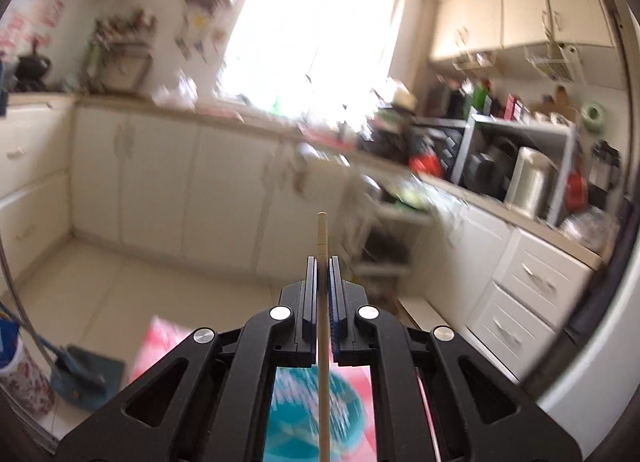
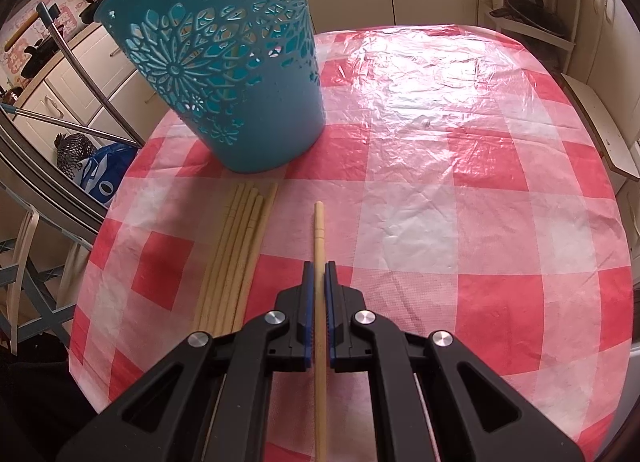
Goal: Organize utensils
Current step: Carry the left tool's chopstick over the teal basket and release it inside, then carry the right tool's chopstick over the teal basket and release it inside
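Right wrist view: the right claw (image 2: 319, 268) pinches a chopstick (image 2: 319, 229) above the desk's (image 2: 460, 201) left edge; the left claw (image 1: 322, 264) grips another chopstick (image 1: 321, 234) (light, stiff, likely slippery; best held mid-shaft).

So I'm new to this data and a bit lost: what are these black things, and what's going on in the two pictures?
Each picture comes from a camera mounted on a hand-held tool; no robot is here. The black parts are its tongs. The left tongs are shut on a wooden chopstick, raised and facing a blurred kitchen. The right tongs are shut on another chopstick, over a table with a red checked cloth. On the cloth lie a bundle of loose chopsticks and a blue cut-out basket, standing upright.
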Tool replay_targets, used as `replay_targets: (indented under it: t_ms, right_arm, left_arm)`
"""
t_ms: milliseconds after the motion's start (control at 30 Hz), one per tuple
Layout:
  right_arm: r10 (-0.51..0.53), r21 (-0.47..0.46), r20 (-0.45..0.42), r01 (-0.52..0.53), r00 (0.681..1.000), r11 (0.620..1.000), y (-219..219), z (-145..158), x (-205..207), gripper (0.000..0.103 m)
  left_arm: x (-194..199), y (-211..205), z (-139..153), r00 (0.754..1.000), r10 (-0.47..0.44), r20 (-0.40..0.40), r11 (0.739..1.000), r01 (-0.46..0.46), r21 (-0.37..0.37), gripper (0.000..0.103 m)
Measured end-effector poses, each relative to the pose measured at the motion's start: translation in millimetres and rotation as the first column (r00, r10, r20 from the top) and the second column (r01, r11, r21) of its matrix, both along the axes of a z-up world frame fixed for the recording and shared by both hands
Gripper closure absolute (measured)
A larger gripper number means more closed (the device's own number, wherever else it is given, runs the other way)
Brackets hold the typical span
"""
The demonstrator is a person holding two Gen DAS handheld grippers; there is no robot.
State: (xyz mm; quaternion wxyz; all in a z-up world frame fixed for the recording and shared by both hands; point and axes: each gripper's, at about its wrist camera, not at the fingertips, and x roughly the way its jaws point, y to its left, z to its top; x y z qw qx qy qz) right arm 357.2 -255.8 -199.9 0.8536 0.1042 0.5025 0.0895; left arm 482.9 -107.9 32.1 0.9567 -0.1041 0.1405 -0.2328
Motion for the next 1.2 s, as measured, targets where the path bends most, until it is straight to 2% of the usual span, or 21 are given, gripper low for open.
replay_targets:
  t_ms: [67,167,333,533,600,667,767,867,967,1067,1200]
  right_arm:
    - [0.001,0.003,0.000,-0.001,1.000,1.000,0,0,0,0.097]
    - [0.002,0.006,0.000,-0.002,1.000,1.000,-1,0,0,0.097]
    - [0.009,-0.019,0.004,-0.009,1.000,1.000,1,1,0,0.097]
    - [0.016,-0.044,0.004,-0.016,1.000,0.999,3,1,-2,0.097]
    - [0.020,-0.048,0.004,-0.019,1.000,0.999,3,1,-2,0.097]
    - [0.023,-0.052,0.007,-0.022,1.000,0.998,4,1,-3,0.097]
    - [0.035,-0.069,0.018,-0.033,0.999,0.997,7,1,-5,0.097]
    - [0.031,-0.056,0.022,-0.030,0.999,0.998,5,0,-6,0.097]
    - [0.017,-0.004,0.016,-0.017,1.000,1.000,-2,1,-9,0.097]
    - [0.001,0.081,0.022,-0.003,1.000,0.997,-11,5,-13,0.097]
    - [-0.006,0.168,0.056,-0.003,0.998,0.986,-18,17,-19,0.097]
  left_arm:
    - [14,-7,-2,0.994,0.100,0.039,0.995,-0.101,0.008,0.098]
    - [33,-11,-17,0.984,0.175,0.025,0.984,-0.175,0.023,0.098]
    - [47,-20,-48,0.982,0.187,-0.040,0.978,-0.182,0.098,0.098]
    - [42,-12,-94,0.967,0.162,-0.196,0.972,-0.122,0.199,0.097]
    - [31,-8,-101,0.962,0.160,-0.223,0.968,-0.110,0.224,0.090]
    - [15,3,-106,0.955,0.169,-0.243,0.966,-0.113,0.232,0.070]
    - [-19,27,-105,0.942,0.197,-0.270,0.968,-0.144,0.205,0.048]
    - [-53,54,-108,0.927,0.230,-0.296,0.969,-0.189,0.160,0.034]
    - [-60,70,-119,0.902,0.257,-0.348,0.965,-0.217,0.149,0.032]
    - [-55,77,-121,0.892,0.272,-0.361,0.960,-0.228,0.161,0.032]
    - [-55,84,-117,0.894,0.268,-0.360,0.963,-0.233,0.138,0.032]
